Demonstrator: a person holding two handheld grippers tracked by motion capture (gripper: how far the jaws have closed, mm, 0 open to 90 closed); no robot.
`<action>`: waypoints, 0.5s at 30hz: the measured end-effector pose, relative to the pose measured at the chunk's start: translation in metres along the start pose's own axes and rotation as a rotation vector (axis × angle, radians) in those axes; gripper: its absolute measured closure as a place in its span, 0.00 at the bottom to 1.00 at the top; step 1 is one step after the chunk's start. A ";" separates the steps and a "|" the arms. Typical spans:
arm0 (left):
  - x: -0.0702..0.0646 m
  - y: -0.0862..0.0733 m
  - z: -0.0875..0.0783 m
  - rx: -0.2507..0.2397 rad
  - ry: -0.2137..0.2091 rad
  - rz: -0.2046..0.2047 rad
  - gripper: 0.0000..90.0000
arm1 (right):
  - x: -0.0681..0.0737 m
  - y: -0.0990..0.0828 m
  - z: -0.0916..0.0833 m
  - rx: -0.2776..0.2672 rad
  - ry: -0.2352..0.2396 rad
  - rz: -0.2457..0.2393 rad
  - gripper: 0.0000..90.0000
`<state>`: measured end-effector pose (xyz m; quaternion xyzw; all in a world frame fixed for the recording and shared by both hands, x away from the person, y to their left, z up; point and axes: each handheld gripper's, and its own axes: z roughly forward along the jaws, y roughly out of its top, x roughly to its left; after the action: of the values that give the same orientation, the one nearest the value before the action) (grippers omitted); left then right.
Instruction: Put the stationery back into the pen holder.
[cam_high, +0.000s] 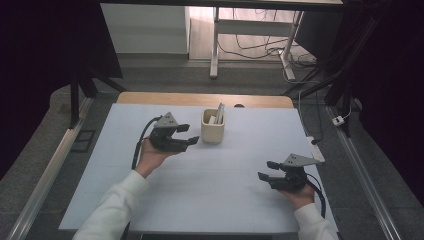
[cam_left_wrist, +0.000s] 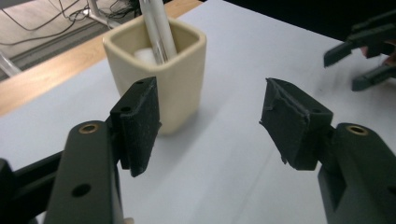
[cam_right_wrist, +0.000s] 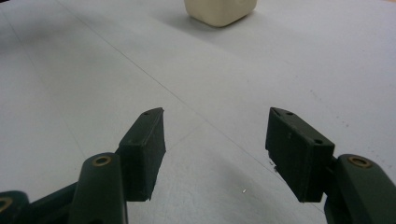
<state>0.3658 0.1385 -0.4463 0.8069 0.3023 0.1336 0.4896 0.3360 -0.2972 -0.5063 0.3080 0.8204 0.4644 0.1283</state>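
White table (cam_high: 210, 190) lay under me. My left gripper (cam_left_wrist: 210, 119) stood spread and empty, the cream cup (cam_left_wrist: 161, 70) just beyond its left jaw; my right gripper (cam_right_wrist: 215, 149) was spread too. A careless push could tip that cup.

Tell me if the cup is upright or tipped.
Upright: the cup stands on its base on the table, mouth up, pens sticking out.
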 end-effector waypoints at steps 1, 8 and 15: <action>-0.001 -0.004 -0.005 0.002 0.001 -0.003 0.40 | 0.000 0.000 0.000 0.002 -0.003 0.000 0.41; -0.008 -0.031 -0.038 0.024 0.037 0.003 0.40 | 0.001 0.000 -0.002 0.000 -0.013 -0.006 0.41; -0.020 -0.060 -0.059 0.055 0.060 0.009 0.39 | 0.000 0.000 -0.005 -0.011 -0.014 -0.002 0.41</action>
<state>0.2989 0.1886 -0.4687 0.8170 0.3166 0.1518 0.4574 0.3339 -0.3008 -0.5041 0.3100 0.8170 0.4667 0.1363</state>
